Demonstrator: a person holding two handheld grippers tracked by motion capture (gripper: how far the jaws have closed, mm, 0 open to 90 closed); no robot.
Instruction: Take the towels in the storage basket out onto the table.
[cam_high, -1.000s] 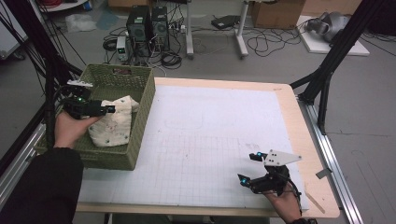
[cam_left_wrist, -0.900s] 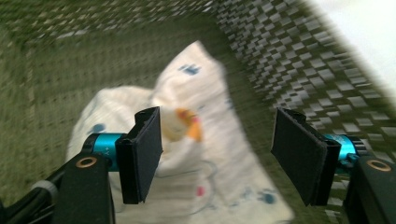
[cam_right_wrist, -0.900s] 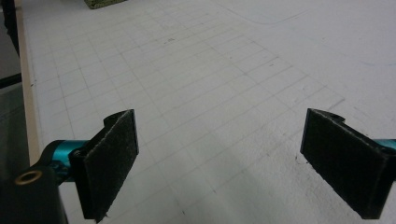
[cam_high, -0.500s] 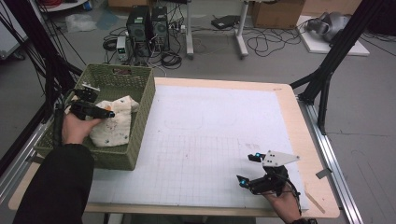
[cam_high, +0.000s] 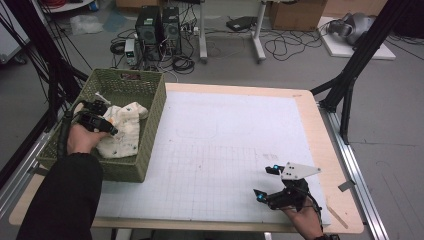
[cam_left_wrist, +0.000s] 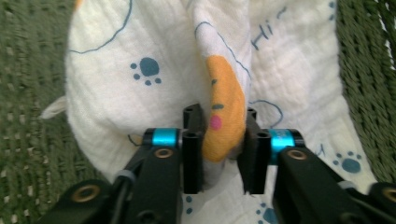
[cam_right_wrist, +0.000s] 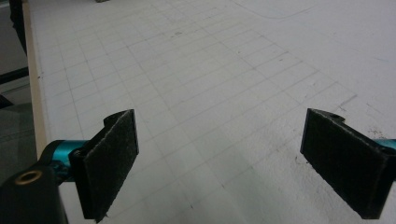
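Observation:
A white muslin cloth (cam_high: 126, 134) printed with blue paws and an orange patch lies bunched in the green woven basket (cam_high: 156, 111) at the table's left. My left gripper (cam_high: 111, 129) reaches down into the basket. Its jaws have just been closing, and in the left gripper view they pinch a raised fold of the cloth (cam_left_wrist: 224, 107) between the pads, so the left gripper (cam_left_wrist: 222, 136) is shut on it. My right gripper (cam_high: 265, 182) rests low over the white gridded mat (cam_high: 225, 135) near the front right. The right gripper (cam_right_wrist: 224, 158) is open with nothing between its jaws.
The basket stands on the left end of the wooden table (cam_high: 310, 107). Black frame posts (cam_high: 350, 80) rise at the right and left. Computer towers (cam_high: 160, 25) and cables lie on the floor behind the table.
My left hand has sunk lower into the basket onto the cloth, and its jaws have closed on a fold. The right gripper has stayed where it was.

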